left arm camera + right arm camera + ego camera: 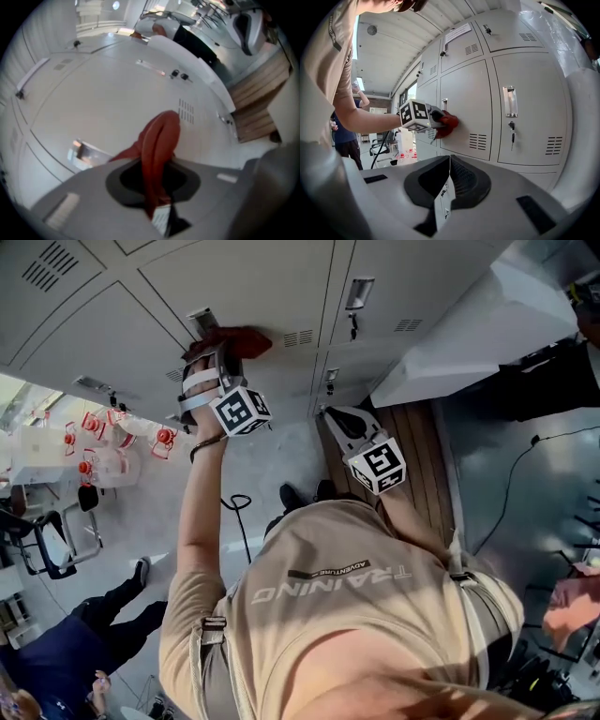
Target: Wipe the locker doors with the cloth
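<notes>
The red cloth, pinched by the left gripper, presses one grey metal locker door, other doors seemingly left to wipe; the right gripper hangs pressed together, empty.

One red cloth. Two tools: left tongs and right tongs, each with one marker cube. Six locker doors can be counted in the right gripper view. Two people: a person in beige and, near left, a person in navy. One office chair. The red-capped bottles at left are too small to count.
</notes>
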The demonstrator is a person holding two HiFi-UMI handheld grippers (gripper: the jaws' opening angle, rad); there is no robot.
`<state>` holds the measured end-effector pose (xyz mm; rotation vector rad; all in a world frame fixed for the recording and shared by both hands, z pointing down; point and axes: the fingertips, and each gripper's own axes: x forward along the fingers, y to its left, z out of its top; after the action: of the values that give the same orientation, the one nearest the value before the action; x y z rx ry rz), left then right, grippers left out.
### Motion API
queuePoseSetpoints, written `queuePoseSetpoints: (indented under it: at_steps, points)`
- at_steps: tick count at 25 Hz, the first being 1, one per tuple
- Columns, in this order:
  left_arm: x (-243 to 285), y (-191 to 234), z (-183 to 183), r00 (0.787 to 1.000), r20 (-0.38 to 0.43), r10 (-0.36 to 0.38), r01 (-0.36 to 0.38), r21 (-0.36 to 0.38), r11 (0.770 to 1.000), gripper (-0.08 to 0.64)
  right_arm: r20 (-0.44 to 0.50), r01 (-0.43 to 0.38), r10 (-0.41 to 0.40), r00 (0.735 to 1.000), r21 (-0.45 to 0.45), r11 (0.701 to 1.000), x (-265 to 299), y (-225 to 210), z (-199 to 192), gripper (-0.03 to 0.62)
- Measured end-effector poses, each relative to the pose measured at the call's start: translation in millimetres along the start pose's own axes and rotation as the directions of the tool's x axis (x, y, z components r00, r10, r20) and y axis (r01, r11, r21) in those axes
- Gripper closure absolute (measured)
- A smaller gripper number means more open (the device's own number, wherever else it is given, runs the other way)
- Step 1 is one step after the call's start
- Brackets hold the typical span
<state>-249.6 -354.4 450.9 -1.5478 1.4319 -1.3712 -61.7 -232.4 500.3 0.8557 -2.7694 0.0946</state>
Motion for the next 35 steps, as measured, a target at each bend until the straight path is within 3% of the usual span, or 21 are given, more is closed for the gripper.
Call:
queuePoseSetpoints:
  at_steps: [2, 6, 9, 12, 16, 20, 23, 27, 30, 35]
  points:
    - [13, -35, -10, 0.995, -0.021, -0.101, 0.100, -0.042, 0.994, 0.488, -0.004, 0.008, -0.008, 1.000, 0.004, 1.000, -3, 0, -3, 0.577]
    - [31, -106, -34, 0.962, -0.077, -0.262, 0.257, -0.071, 0.964, 0.488, -0.013, 0.026, -0.025, 1.000, 0.017, 1.000, -11, 2, -10, 0.577]
    - [35, -135, -41, 0.943, -0.092, -0.318, 0.311, -0.088, 0.946, 0.488, -0.025, 0.035, -0.034, 0.999, 0.020, 0.999, -19, 0, -15, 0.577]
    - [30, -139, -38, 0.943, -0.091, -0.320, 0.313, -0.081, 0.946, 0.488, -0.032, 0.038, -0.037, 0.999, 0.023, 0.999, -27, 0, -18, 0.577]
    - [2, -93, -11, 0.968, -0.063, -0.243, 0.238, -0.070, 0.969, 0.486, -0.020, 0.030, -0.029, 0.999, 0.033, 0.999, -31, 2, -20, 0.577]
    - [-41, -10, 34, 0.992, 0.002, -0.124, 0.124, -0.075, 0.989, 0.488, 0.000, 0.009, -0.009, 1.000, 0.031, 0.999, -31, 4, -17, 0.577]
    - [-68, 58, 65, 0.998, 0.061, 0.004, 0.000, -0.064, 0.998, 0.488, 0.015, -0.007, 0.007, 1.000, 0.025, 1.000, -30, 6, -13, 0.577]
    - [-93, 140, 98, 0.979, 0.118, 0.166, -0.165, -0.018, 0.986, 0.486, 0.036, -0.018, 0.017, 0.999, 0.026, 0.999, -30, 5, -10, 0.577]
    - [-109, 198, 121, 0.948, 0.158, 0.275, -0.277, -0.007, 0.961, 0.485, 0.040, -0.018, 0.017, 0.999, 0.029, 0.999, -32, 4, -10, 0.577]
    - [-117, 255, 149, 0.907, 0.194, 0.373, -0.386, 0.030, 0.922, 0.486, 0.033, 0.000, -0.001, 0.999, 0.039, 0.999, -36, -5, -17, 0.577]
